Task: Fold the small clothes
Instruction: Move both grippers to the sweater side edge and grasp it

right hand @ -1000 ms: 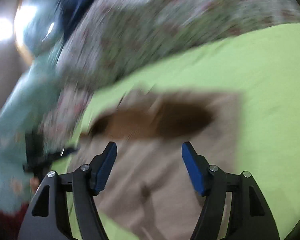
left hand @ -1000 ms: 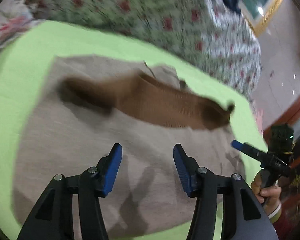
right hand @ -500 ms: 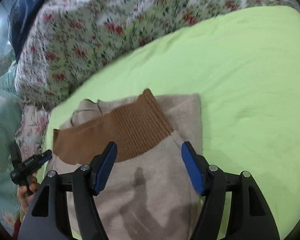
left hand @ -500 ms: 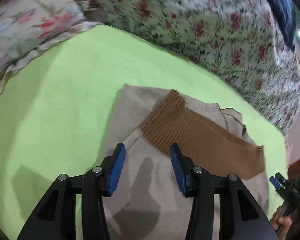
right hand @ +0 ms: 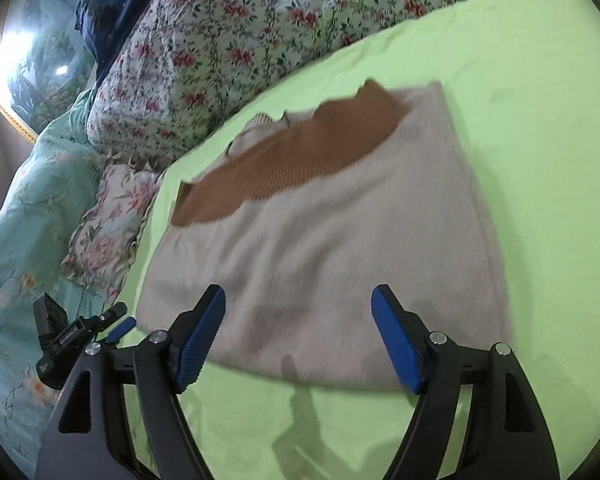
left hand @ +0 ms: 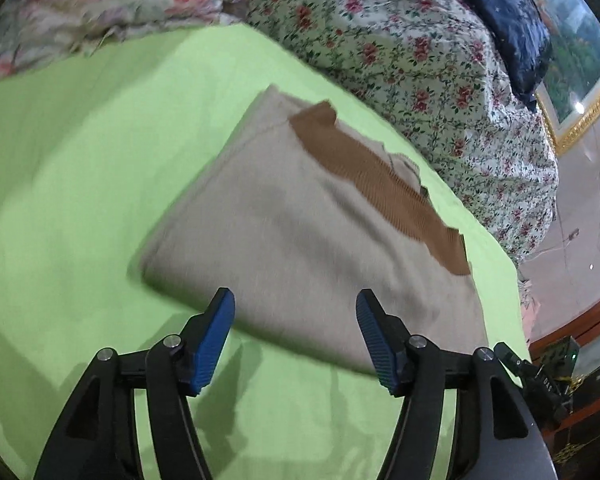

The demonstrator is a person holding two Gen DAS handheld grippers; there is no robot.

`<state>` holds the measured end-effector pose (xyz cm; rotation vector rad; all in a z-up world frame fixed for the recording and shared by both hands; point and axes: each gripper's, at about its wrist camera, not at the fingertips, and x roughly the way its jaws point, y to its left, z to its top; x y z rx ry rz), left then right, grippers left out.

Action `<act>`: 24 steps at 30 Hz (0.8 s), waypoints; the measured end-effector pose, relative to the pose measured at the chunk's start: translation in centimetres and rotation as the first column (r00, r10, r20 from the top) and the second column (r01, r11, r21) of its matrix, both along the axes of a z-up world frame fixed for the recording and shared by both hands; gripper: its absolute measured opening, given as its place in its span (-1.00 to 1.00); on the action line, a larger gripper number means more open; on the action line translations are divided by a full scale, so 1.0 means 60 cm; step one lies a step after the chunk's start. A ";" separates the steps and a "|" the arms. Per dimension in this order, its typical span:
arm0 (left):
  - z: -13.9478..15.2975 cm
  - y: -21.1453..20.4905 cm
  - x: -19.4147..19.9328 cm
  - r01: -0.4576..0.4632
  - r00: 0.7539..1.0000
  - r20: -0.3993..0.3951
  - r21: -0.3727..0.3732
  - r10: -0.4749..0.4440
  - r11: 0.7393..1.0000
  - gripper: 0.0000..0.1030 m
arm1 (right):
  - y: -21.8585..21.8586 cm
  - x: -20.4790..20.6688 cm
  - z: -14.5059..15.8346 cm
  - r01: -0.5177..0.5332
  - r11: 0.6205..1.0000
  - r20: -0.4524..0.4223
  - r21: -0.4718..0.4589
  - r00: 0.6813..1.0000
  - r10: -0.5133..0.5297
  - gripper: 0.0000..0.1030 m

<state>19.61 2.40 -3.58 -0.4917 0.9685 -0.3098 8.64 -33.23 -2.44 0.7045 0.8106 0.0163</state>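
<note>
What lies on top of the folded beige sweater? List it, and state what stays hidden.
On the beige sweater lies only its brown ribbed band, folded across the far edge. Both grippers, left and right, are open, clear of it. The layers folded underneath are covered.

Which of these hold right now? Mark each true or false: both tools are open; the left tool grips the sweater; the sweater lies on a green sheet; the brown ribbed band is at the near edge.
1. Both tools are open: true, left tool and right tool.
2. The left tool grips the beige sweater: false, it holds nothing.
3. The sweater lies on the green sheet: true.
4. The brown ribbed band is at the near edge: false, it lies at the far edge.
</note>
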 end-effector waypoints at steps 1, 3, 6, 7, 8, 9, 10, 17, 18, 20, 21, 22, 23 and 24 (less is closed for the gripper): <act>-0.011 0.002 -0.010 -0.005 1.000 -0.015 -0.014 0.005 1.000 0.26 | 0.007 -0.007 -0.004 -0.001 1.000 0.000 0.012 1.000 0.001 0.49; -0.035 0.002 -0.016 -0.012 0.999 -0.049 -0.027 0.011 1.000 0.26 | 0.020 -0.017 -0.010 -0.005 0.999 -0.005 0.035 1.000 0.005 0.50; -0.062 0.000 -0.021 -0.026 0.996 -0.081 -0.038 0.023 0.999 0.26 | 0.037 -0.022 -0.013 -0.032 0.998 -0.013 0.047 0.999 0.033 0.50; -0.063 0.001 -0.023 -0.035 0.997 -0.070 -0.043 0.032 0.998 0.26 | 0.042 -0.022 -0.010 -0.041 0.998 -0.011 0.044 0.999 0.042 0.50; -0.063 0.001 -0.023 -0.039 0.997 -0.063 -0.045 0.036 0.998 0.26 | 0.045 -0.022 -0.007 -0.047 0.998 -0.005 0.042 0.999 0.047 0.50; -0.064 0.001 -0.022 -0.044 0.997 -0.059 -0.048 0.041 0.998 0.26 | 0.049 -0.022 -0.003 -0.052 0.998 0.003 0.041 0.999 0.052 0.50; -0.065 0.002 -0.018 -0.052 0.997 -0.055 -0.052 0.049 0.997 0.26 | 0.051 -0.021 -0.001 -0.056 0.998 0.006 0.040 0.998 0.055 0.51; -0.076 0.015 0.030 -0.104 0.994 -0.051 -0.109 0.099 0.989 0.26 | 0.048 -0.013 -0.004 -0.054 0.998 -0.011 0.041 0.998 0.054 0.52; -0.077 0.016 0.040 -0.111 0.993 -0.051 -0.113 0.106 0.987 0.26 | 0.045 -0.012 -0.005 -0.053 0.998 -0.014 0.039 0.998 0.053 0.52; -0.077 0.016 0.063 -0.125 0.992 -0.048 -0.110 0.121 0.986 0.20 | 0.039 -0.010 -0.008 -0.048 0.998 -0.022 0.040 0.999 0.049 0.52; -0.076 0.017 0.073 -0.134 0.991 -0.042 -0.105 0.130 0.985 0.14 | 0.036 -0.009 -0.010 -0.046 0.998 -0.025 0.042 0.999 0.047 0.52; -0.073 0.017 0.084 -0.145 0.989 -0.031 -0.089 0.143 0.985 -0.19 | 0.034 -0.007 -0.011 -0.045 0.998 -0.027 0.043 0.999 0.046 0.52; -0.072 0.015 0.097 -0.147 0.989 -0.027 -0.071 0.146 0.987 -0.62 | 0.030 -0.004 -0.012 -0.043 0.998 -0.033 0.042 0.998 0.044 0.52; -0.073 0.016 0.104 -0.141 0.990 -0.031 -0.077 0.139 0.987 -0.74 | 0.026 -0.001 -0.012 -0.042 0.998 -0.038 0.042 0.998 0.044 0.52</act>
